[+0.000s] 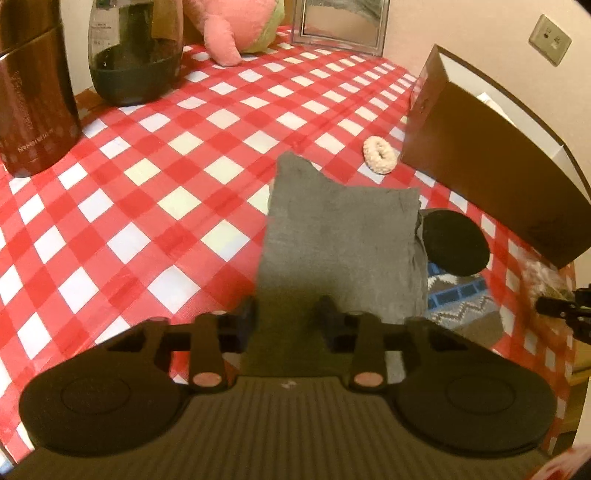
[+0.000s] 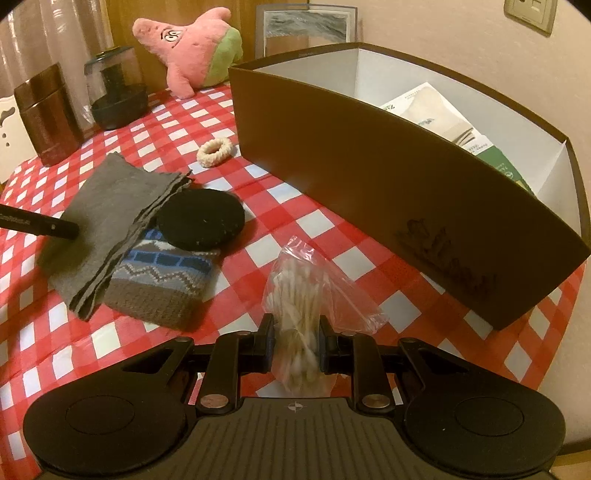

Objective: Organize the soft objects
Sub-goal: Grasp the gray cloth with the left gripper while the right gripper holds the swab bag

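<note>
My right gripper (image 2: 296, 334) is shut on a clear bag of cotton swabs (image 2: 301, 291), held over the checked cloth in front of the brown box (image 2: 369, 177). My left gripper (image 1: 286, 314) is open, its fingers over the near edge of a folded grey cloth (image 1: 340, 236) (image 2: 110, 218); one of its fingertips (image 2: 55, 225) shows in the right wrist view. A black round pad (image 1: 456, 242) (image 2: 201, 218) lies on a patterned knit piece (image 2: 162, 284) beside the cloth. A cream scrunchie (image 1: 380, 154) (image 2: 216, 147) lies near the box. A pink plush star (image 2: 192, 48) sits at the back.
The brown box has white inner walls and holds paper packets (image 2: 454, 122). A brown canister (image 1: 33, 96) and a dark-based clear jar (image 1: 135, 51) stand at the back left. A picture frame (image 1: 340, 22) leans on the wall. The table edge is near on the right.
</note>
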Motion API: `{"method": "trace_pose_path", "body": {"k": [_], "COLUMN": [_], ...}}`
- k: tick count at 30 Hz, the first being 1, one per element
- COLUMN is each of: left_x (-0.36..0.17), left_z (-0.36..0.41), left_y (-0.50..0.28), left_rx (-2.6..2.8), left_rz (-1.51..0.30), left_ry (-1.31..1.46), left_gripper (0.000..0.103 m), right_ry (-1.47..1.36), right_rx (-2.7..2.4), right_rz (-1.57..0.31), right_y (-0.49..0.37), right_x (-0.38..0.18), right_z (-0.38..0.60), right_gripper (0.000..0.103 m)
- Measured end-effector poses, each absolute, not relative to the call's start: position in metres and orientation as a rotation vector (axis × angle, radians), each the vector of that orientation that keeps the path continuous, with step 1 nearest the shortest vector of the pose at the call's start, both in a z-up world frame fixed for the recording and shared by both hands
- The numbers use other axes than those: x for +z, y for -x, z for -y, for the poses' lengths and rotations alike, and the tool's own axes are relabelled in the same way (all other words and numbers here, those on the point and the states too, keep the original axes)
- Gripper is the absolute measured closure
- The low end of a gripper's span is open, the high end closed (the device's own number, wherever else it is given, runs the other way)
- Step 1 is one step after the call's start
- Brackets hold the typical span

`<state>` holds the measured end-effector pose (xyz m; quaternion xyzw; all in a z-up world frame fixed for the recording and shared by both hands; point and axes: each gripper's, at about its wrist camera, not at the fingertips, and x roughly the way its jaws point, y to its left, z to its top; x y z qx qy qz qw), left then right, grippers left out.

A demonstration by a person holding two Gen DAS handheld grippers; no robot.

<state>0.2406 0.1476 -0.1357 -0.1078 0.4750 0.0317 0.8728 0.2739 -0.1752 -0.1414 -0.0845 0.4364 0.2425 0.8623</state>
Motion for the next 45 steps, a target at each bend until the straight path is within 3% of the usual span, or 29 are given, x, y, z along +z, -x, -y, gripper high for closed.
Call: {"method": "trace_pose_path", "body": {"k": [1,3,9,17,24,29,33,39,45], "left_x": [-0.133,-0.127,-0.096,-0.055,-0.069,-0.095,-0.106,-0.11,-0.109], "left_z": [-0.146,-0.146,-0.137,-0.131,-0.145,-0.153,-0.162,-0.162,-0.155], "left_y": [-0.238,-0.232,-0.21,-0.152,-0.109,-0.103,-0.108,-0.132,-0.142], "left_rx": [0.068,0.064,0.044,0.048,0.11,0.156,0.164,0.168,0.188], "left_rz": [-0.985,-0.967,-0.892,-0.832,-0.888,-0.943,-0.942,-0.966,-0.993], "left_ry": [0.209,0.209,0.237,0.331,0.452,0.482,0.487,0.427,0.347], "left_gripper": [0.09,0.097,0.099,0.1,0.099,0.088,0.07,0.07,0.082], "right_ry": [0.175,0.168,0.159,0.144,0.127,0.139,0.145,0.149,0.145], "right_rx": [0.507,0.504,0.505,0.512,0.527,0.539,0.538,0.518,0.505], "right_rz": [-0.917,-0.917,-0.904,-0.89,-0.921,-0.926,-0.924,-0.935,-0.933], "right_y": [-0.274,-0.274,-0.271,-0.26,-0.247,-0.243,-0.24,-0.238,-0.236], "right_x": [-0.142,-0.142,-0.138,-0.132,-0.137,-0.137,-0.135,-0.137,-0.135], "right_z": [0.176,0.176,0.178,0.187,0.192,0.19,0.189,0.191,0.193], "right_gripper": [0.08,0.08,0.08,0.08,0.08,0.08,0.08,0.08,0.08]}}
